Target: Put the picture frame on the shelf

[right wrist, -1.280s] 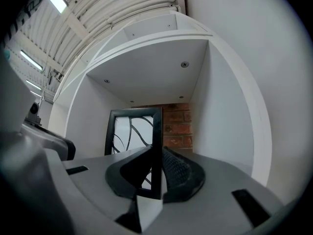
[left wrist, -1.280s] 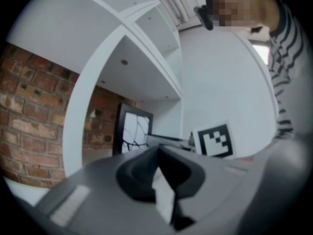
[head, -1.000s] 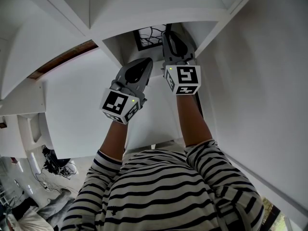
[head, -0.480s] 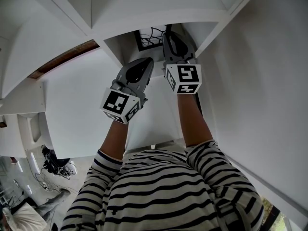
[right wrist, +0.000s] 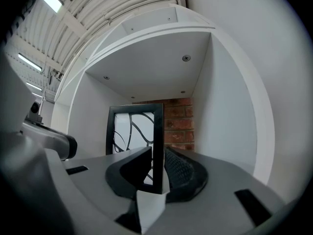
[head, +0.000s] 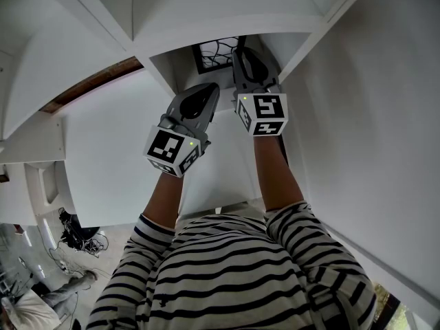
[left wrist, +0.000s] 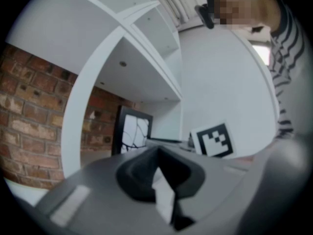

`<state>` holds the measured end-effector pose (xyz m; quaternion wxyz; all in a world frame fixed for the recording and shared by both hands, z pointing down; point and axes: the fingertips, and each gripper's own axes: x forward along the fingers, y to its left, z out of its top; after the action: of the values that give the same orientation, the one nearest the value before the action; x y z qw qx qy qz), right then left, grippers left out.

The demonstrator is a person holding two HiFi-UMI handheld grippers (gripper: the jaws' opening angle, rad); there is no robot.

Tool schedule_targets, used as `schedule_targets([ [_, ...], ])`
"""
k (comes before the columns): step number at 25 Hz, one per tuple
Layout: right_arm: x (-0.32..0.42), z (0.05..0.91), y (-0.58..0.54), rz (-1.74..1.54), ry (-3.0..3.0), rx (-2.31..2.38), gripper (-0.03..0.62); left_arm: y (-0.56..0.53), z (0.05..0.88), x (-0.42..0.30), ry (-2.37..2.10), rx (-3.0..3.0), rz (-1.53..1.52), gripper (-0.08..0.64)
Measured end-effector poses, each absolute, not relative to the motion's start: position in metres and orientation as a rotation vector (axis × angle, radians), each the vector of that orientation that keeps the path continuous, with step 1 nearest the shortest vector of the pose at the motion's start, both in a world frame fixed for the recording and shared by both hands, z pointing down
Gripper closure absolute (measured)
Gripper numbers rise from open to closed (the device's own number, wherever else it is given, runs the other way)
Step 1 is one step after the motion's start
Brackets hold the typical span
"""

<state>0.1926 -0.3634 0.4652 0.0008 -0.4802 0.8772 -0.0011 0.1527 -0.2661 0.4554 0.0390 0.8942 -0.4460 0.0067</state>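
The picture frame [right wrist: 133, 131] is held upright inside a compartment of the white shelf [right wrist: 227, 121], in front of a brick wall [right wrist: 178, 124]. Its right edge is clamped by the right gripper [right wrist: 157, 166]. The jaws of the left gripper [left wrist: 157, 163] are kept together with nothing between them, beside the frame.

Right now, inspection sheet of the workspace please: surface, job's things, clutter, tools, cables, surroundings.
Surface: white shelf compartment, bare walls.
Job's things: black picture frame with white branch-pattern print, upright inside the compartment.
Clutter: nothing seen.
Grippers: right tool shut on the frame's right edge; left tool shut, empty, beside it.
Cables: dark tangle of cables on the floor, away from the shelf.
Surroundings: red brick wall behind the shelf; person's striped shirt.
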Motion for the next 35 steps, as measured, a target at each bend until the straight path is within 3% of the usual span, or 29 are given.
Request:
schedule_targets([
  [35, 0.195, 0.453, -0.325, 0.039, 2.790, -1.460, 0.534, -0.258, 0.446, 0.156, -1.357, 2.752, -0.016, 0.554],
])
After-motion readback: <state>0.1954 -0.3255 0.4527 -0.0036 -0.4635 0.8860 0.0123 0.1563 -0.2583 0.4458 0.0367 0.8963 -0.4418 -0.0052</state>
